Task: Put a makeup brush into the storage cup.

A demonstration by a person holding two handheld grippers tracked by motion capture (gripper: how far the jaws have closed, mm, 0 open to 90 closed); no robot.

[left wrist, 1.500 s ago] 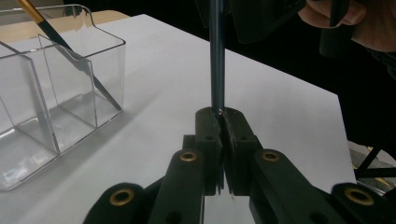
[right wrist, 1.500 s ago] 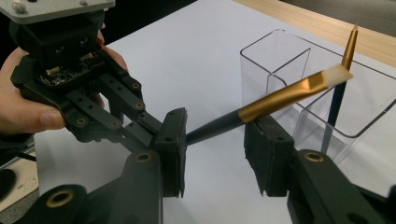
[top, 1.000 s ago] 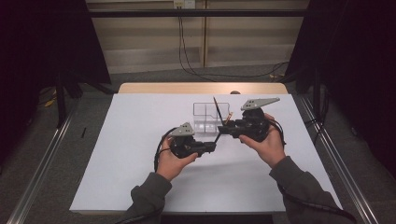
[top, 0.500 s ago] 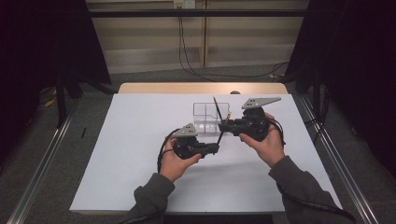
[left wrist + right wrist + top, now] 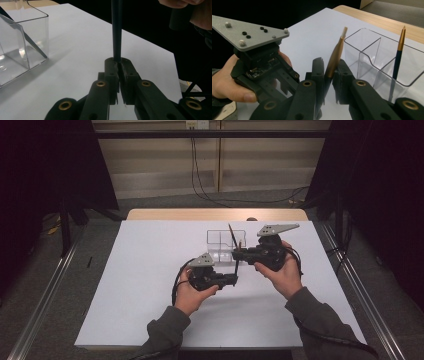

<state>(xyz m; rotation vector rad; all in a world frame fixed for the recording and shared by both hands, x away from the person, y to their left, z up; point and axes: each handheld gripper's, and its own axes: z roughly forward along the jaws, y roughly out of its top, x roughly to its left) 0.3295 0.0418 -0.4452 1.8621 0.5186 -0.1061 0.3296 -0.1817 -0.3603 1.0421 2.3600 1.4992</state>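
I am looking down on the broad white sheet-covered table [image 5: 150, 285], which is taking up the middle of the high view, with the clear plastic divided organiser box [image 5: 224, 245] sitting just above centre and a second dark, gold-tipped pen [image 5: 232, 234] leaning inside it. My left gripper [image 5: 235, 279] is sitting low and centre-left in that view, jaws pressed tight on the lower dark end of a slim dark-blue pen with a gold section and a white tip [image 5: 237, 257]; in the left gripper view its shaft [image 5: 116, 30] is rising straight up out of the clamped pads at the centre of the frame, with the organiser box [image 5: 22, 45] at the upper left. My right gripper [image 5: 236, 254] is reaching in from centre-right, and this is what is changing: its jaws have just been closing, and in the right gripper view they are now pinching the gold section of the same pen [image 5: 335, 58] at mid-frame, the white tip poking out above, the left gripper [image 5: 259, 67] and its hand at the left, the box [image 5: 382, 62] at the right. So the pen is hanging above the sheet, just in front of the box, gripped at both ends. I am judging this as the handover point: with both grips seated, the left one could let go.
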